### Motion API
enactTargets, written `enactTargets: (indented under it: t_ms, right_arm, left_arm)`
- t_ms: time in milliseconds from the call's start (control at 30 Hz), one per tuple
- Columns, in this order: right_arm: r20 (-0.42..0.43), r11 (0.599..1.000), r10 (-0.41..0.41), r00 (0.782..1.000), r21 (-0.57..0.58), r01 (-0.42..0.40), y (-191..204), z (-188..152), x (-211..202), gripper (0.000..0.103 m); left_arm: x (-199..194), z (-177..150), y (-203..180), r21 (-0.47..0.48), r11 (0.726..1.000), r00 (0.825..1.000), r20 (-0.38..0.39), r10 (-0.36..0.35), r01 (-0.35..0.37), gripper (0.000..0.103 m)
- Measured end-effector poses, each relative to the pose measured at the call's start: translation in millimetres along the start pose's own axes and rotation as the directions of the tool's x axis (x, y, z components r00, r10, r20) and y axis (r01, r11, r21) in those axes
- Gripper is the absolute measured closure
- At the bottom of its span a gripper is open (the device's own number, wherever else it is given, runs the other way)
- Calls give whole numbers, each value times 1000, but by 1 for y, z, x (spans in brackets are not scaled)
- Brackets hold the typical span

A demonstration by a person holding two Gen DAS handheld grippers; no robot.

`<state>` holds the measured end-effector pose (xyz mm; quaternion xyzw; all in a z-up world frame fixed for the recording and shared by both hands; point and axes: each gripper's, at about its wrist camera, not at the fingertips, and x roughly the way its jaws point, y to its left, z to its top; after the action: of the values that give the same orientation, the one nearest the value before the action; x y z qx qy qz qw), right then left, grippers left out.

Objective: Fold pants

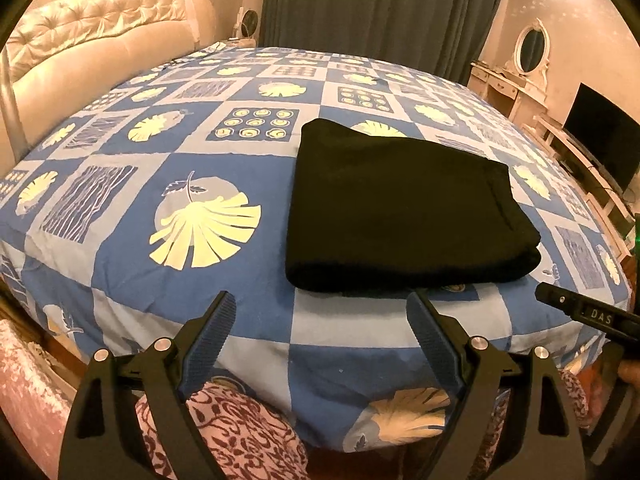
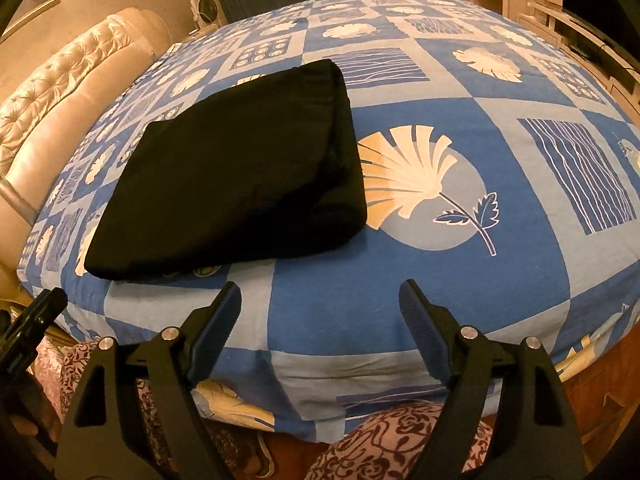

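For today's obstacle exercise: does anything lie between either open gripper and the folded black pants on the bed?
Nothing visible does. Between the left gripper and the pants there is only bare bedspread. The right gripper also faces the pants across open bedspread. Both grippers are open and empty.

folded black pants (image 1: 404, 208), patterned bedspread (image 1: 200, 168), spread left claw (image 1: 322, 316)

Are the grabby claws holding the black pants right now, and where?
No. Both are open and empty. The left gripper and right gripper sit near the bed's edge, apart from the folded black pants lying on the blue patterned bedspread.
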<state>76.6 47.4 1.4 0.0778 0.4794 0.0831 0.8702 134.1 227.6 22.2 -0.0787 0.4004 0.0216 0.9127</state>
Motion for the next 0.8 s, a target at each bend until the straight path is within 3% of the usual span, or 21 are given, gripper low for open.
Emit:
enactTargets:
  t_ms: [800]
  right_arm:
    - [21, 999, 2, 1000, -42, -2, 13, 0, 3, 22]
  left_arm:
    - [0, 3, 2, -15, 999, 999, 8, 40, -40, 17]
